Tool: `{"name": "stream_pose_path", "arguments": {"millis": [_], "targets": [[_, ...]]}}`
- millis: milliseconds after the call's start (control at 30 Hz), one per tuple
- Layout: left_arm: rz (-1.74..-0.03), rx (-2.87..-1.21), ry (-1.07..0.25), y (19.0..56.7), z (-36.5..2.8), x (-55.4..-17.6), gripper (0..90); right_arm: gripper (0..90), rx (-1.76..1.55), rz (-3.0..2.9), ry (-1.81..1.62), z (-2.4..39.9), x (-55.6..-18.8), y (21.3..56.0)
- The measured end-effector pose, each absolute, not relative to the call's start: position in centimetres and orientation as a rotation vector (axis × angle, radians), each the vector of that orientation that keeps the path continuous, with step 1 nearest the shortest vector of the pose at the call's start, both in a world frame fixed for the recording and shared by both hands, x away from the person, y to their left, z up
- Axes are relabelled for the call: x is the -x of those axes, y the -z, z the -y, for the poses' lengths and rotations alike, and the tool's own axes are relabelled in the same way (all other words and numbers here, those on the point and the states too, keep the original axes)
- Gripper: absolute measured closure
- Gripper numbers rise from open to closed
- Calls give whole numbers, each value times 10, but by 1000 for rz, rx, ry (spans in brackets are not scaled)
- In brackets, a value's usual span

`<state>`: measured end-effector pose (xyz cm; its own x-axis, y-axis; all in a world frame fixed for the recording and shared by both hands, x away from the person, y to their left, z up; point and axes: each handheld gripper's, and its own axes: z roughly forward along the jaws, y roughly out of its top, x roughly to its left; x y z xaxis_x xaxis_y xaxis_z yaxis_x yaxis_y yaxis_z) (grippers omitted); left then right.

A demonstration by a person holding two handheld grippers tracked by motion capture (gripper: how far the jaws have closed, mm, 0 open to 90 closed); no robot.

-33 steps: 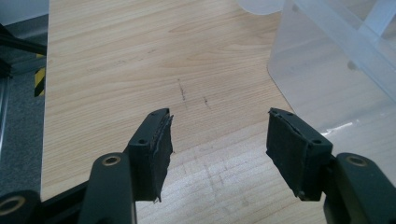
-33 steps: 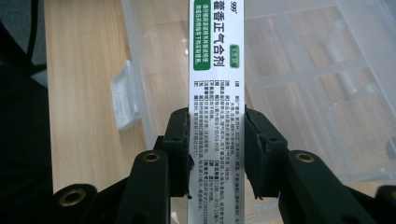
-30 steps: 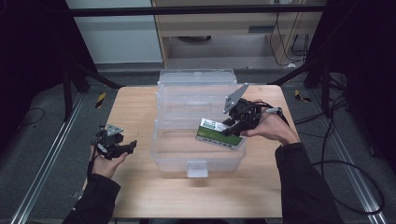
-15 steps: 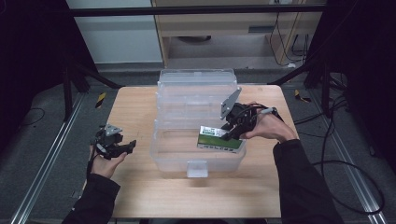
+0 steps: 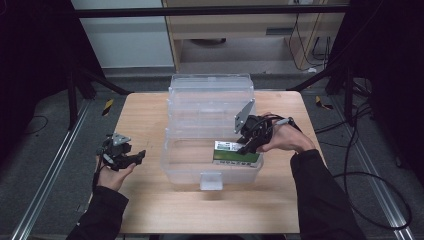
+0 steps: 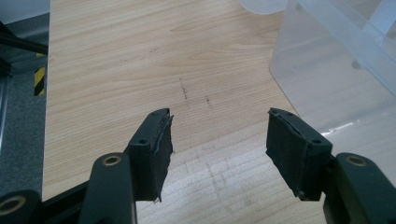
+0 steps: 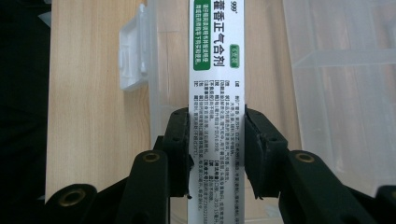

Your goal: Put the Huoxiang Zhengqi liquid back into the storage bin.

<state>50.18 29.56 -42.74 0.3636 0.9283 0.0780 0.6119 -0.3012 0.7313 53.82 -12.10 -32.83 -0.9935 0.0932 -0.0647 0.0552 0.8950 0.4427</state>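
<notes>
Box in the grip: a long, narrow carton (image 7: 216, 107), white face w/ green bands at the far end and rows of small black print running down toward the jaws, Chinese lettering up top. In the right gripper view it runs straight ahead from the right gripper (image 7: 216, 154), both black pads pressed flat on its two long edges, so that gripper is pinching the carton, no gap either side. From the high view the carton (image 5: 236, 152) shows a white top and a green side, lying level just ahead of the gripper (image 5: 246, 146) and inside the front compartment of the clear plastic bin (image 5: 210, 107); can't tell if it touches the bin floor or hangs just above it. Right hand (image 5: 284, 141) wraps the tool from behind, grey plate on top tilted up. Beyond the jaws to the left in the gripper's own view, the bin's white latch tab (image 7: 131, 49) sticks out over the wood table (image 7: 93, 116).

Over to the left gripper (image 6: 217, 140): jaws spread wide, nothing between them, bare wood under them, bin wall (image 6: 336, 79) just off to its right. High view has it (image 5: 131, 157) well apart from the bin, held low by the left hand (image 5: 112, 172) near the table's edge
</notes>
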Motion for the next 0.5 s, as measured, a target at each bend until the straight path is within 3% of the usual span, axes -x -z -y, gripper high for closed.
{"name": "stream_pose_path", "arguments": {"millis": [500], "targets": [[-1331, -2023, -672, 428, -296, -502, 398, 645, -89, -3014, -659, 122, -541, 347]]}}
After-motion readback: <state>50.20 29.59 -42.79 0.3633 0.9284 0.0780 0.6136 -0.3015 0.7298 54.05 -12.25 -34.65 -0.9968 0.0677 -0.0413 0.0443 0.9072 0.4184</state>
